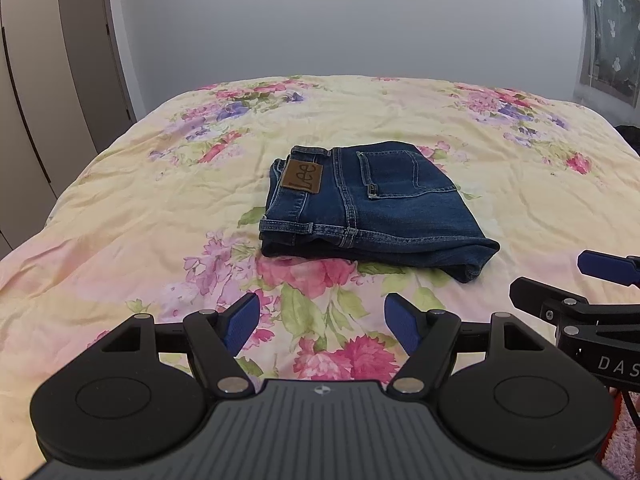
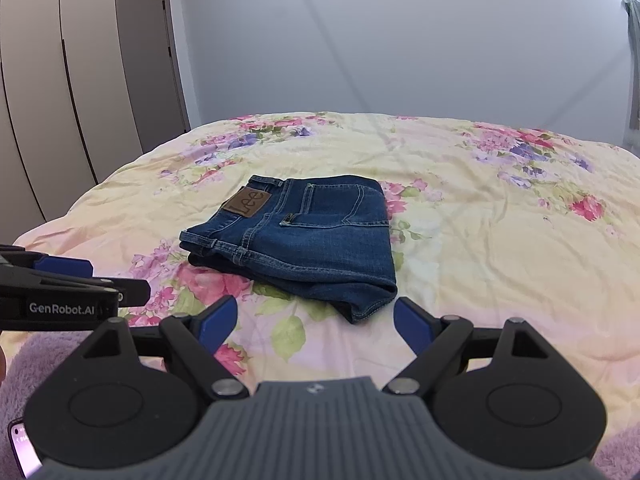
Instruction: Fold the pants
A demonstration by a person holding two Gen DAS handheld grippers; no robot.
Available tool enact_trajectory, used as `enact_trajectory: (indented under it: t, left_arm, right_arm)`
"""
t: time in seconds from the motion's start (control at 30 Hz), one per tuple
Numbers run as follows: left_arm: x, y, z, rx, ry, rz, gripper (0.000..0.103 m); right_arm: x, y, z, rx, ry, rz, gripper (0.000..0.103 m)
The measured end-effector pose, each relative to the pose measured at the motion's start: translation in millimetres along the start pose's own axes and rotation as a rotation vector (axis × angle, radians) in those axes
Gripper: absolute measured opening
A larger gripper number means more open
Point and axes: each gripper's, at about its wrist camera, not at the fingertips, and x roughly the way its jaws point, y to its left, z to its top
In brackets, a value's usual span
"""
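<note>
Denim Lee jeans lie folded on the bed, ahead of my left tool and right tool, both open, right nearer, long axis crosswise

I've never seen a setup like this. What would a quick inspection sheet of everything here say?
Surface: bed with floral quilt, wrinkled.
Job's things: jeans folded into a compact stack, leather patch on top.
Clutter: phone at the lower left edge, partly hidden.
Tongs: left tongs and right tongs both open, holding nothing, apart from the jeans.
Cables: nothing seen.
Surroundings: wardrobe doors, grey wall, curtain.
</note>
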Motion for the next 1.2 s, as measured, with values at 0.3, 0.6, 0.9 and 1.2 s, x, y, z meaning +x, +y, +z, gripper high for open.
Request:
enact_trajectory:
  t: [0.3,0.6,0.9,1.2]
  left_arm:
    - [-2.1,-3.1,0.0,-0.003,0.001,-0.006,0.084]
    - [-3.3,-2.5,0.9,-0.009,0.004,-0.018,0.084]
    - [-3.6,-2.4,0.0,-0.01,0.006,-0.018,0.084]
    - [-3.6,-3.9,-2.5,-0.009,0.008,-0.016,0.084]
  right_arm:
    - [-1.2,0.9,0.6,-0.002,-0.003,0.0,0.082]
    - [-1.3,1.9,0.8,-0.003,-0.002,-0.002,0.082]
    - [-2.3,1.8,0.6,-0.001,0.001,-0.001,0.082]
    - [-3.0,1.6,0.5,-0.001,0.001,-0.001,0.082]
